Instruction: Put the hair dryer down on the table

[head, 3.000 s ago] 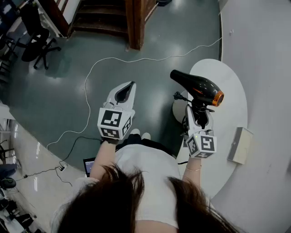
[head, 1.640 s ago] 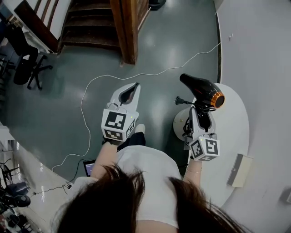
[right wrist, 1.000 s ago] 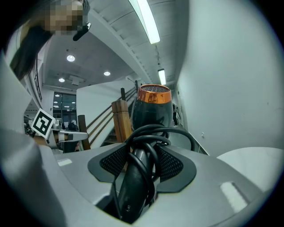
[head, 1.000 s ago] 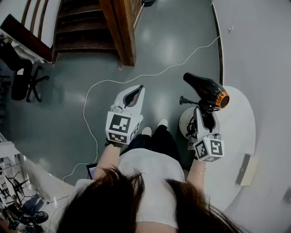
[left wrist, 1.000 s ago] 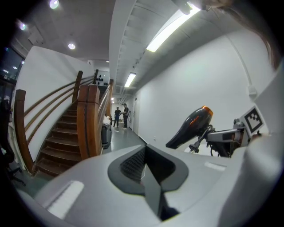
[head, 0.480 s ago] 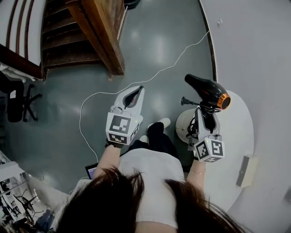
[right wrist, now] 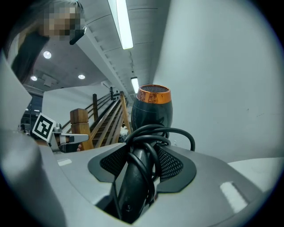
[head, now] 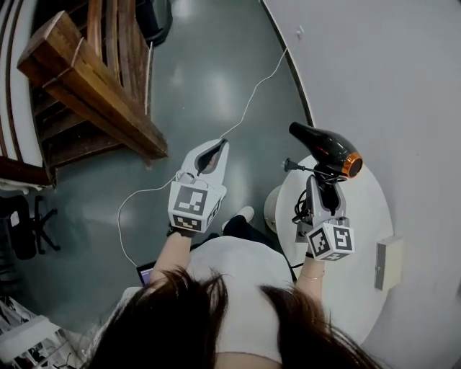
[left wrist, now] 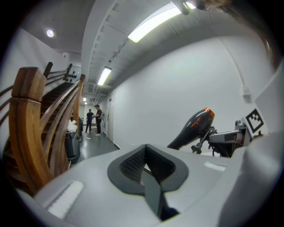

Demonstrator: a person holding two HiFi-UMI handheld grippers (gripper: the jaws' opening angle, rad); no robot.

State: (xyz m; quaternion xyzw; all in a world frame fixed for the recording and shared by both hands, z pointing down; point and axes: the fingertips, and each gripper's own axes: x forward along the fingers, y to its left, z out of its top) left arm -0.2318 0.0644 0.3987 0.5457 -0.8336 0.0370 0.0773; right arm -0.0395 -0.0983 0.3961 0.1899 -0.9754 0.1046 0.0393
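Surface (head: 360, 238) lies round and white by the right arm. Hair dryer (head: 324, 148) is up in the air over its edge, not set down; lowering and letting go remain. Right tool (head: 322, 189) clamps handle and wound cord (right wrist: 146, 133). Left tool (head: 207, 155) is closed, empty.

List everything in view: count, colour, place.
hair dryer: one, black with an orange ring, held up by the table's far edge
table: one, white, round, at the right
box: one, pale, on the table near its right edge
cable: one, white, across the grey floor
staircase: one, brown wood, upper left
office chair: one, black, far left
bin: one, black, top, beside the stairs
people: two, dark clothes, far down the corridor
left hand-held gripper: one, white, jaws together, empty
right hand-held gripper: one, white, closed on the hair dryer's handle
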